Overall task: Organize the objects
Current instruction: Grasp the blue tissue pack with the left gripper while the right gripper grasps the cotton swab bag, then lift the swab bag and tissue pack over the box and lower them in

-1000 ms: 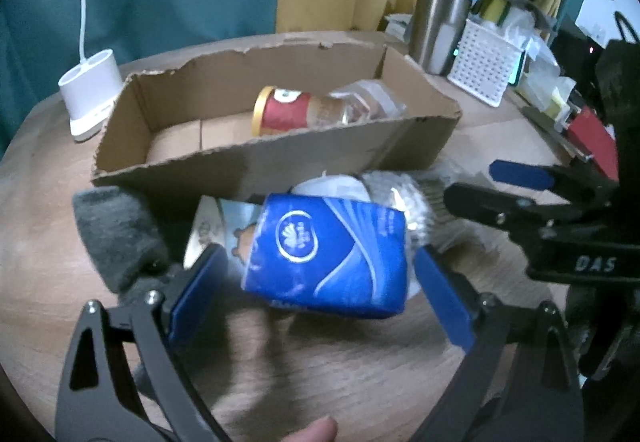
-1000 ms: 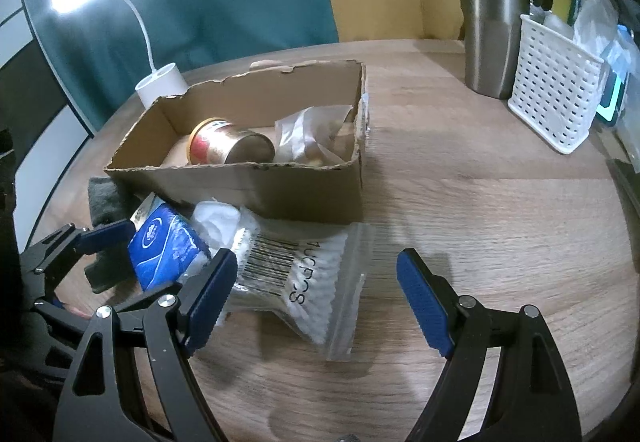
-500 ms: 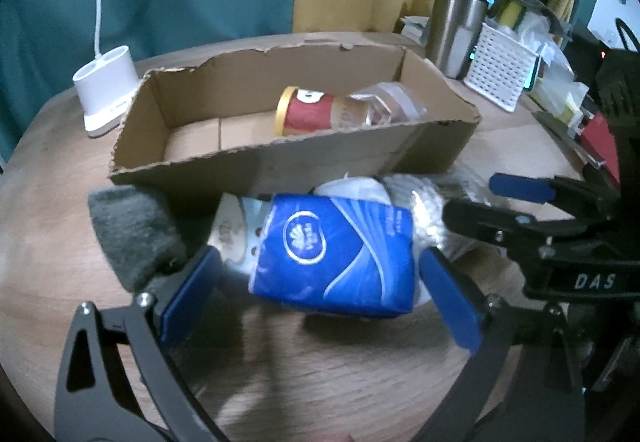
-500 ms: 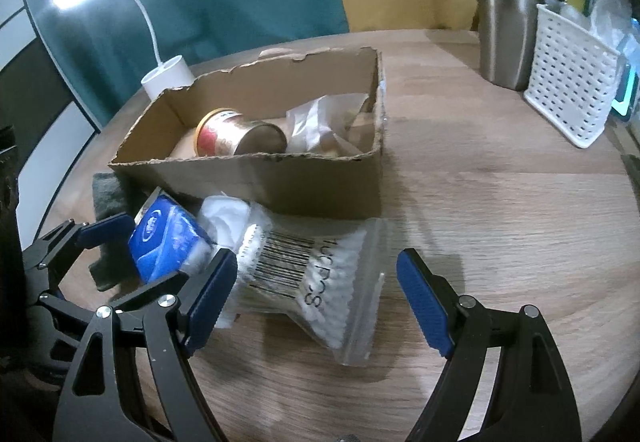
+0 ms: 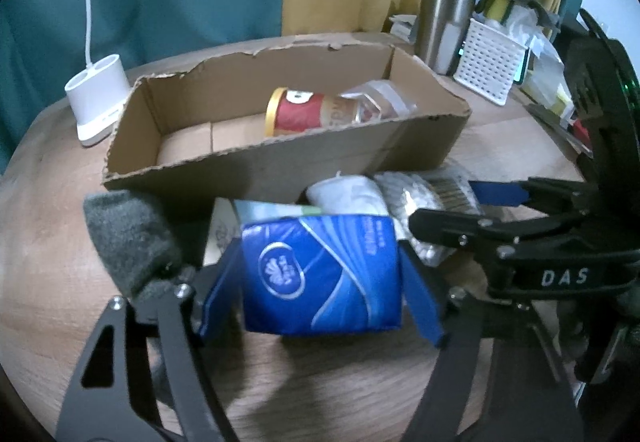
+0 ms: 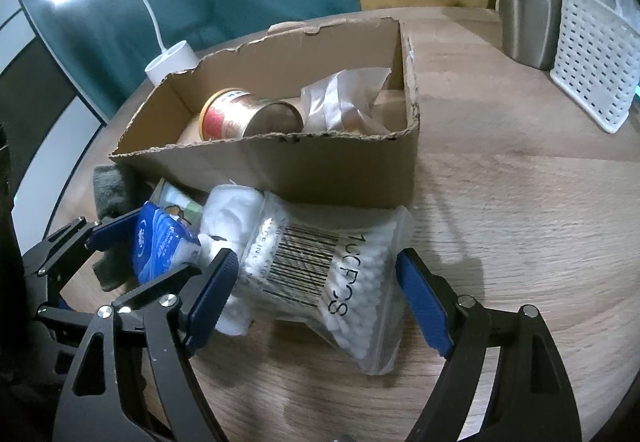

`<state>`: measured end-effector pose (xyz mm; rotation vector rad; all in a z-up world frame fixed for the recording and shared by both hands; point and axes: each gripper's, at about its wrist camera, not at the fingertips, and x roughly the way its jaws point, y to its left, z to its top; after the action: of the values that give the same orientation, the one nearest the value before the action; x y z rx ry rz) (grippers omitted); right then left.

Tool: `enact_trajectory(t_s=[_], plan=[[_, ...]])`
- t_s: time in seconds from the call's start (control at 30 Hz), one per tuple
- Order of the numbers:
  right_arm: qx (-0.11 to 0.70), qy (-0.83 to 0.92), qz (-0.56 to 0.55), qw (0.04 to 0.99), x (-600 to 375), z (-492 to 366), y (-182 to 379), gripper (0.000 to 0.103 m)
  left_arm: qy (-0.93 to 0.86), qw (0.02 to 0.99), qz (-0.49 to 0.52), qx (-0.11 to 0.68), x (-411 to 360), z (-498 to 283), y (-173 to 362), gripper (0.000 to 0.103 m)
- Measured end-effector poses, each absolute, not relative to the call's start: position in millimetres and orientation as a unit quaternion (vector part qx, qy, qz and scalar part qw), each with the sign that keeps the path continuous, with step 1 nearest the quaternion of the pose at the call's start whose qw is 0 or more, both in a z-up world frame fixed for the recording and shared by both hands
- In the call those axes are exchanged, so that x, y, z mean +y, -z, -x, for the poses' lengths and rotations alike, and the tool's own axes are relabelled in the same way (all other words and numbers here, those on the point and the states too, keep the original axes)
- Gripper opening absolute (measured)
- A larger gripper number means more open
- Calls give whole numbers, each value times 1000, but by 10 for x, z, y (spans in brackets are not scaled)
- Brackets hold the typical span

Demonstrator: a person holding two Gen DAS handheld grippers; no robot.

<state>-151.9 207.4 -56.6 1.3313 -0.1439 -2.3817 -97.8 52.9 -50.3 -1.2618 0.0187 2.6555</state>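
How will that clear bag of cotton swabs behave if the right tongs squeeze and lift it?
The bag of cotton swabs is thin plastic, so it will probably crumple and sag. It looks light. The glossy film may slip in the right tongs, whose pads sit either side of it.

My own frame runs off the bottom edge in both views. The tissue pack (image 5: 320, 274) covers most of the carton (image 5: 228, 226) behind it. The print on the can (image 5: 316, 118) blurs, lower half behind the box (image 5: 280, 170) wall.
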Motion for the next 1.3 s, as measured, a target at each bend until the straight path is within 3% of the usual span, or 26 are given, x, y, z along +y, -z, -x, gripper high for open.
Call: enact_trajectory(t_s=[0.3, 1.3], plan=[[-53, 854, -475, 207, 2056, 1487, 549, 73, -901, 105, 420, 2, 514, 913, 443, 71], [-39, 882, -419, 212, 2048, 1278, 12, 73, -924, 88, 371, -11, 291, 804, -32, 71]])
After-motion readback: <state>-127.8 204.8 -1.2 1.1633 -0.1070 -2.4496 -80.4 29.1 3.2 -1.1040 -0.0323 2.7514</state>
